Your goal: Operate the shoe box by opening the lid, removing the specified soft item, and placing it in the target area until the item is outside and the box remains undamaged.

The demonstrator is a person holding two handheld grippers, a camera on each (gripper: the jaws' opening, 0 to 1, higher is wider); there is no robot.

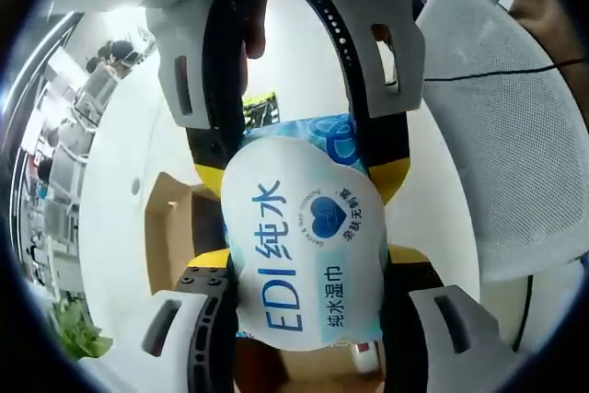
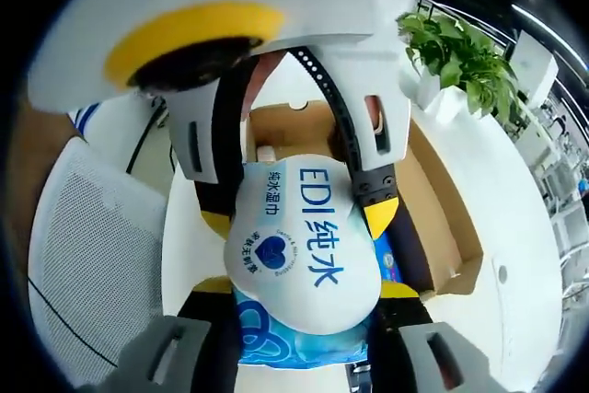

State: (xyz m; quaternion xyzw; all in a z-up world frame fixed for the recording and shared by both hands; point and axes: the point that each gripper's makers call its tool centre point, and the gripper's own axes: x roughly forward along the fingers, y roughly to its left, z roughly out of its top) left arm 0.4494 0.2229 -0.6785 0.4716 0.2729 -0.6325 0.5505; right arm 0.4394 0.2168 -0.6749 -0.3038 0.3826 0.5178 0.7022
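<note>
Risk: the soft white-and-blue wet-wipe pack is pinched from opposite ends by both grippers; uneven pull could tear its film or drop it back into the open brown cardboard shoe box below. The left gripper and right gripper face each other, jaws clamped on the pack, holding it above the box.

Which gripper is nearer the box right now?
Left, it seems. Left gripper holds the pack on the box side; right gripper grips the far end, box beyond it.
</note>
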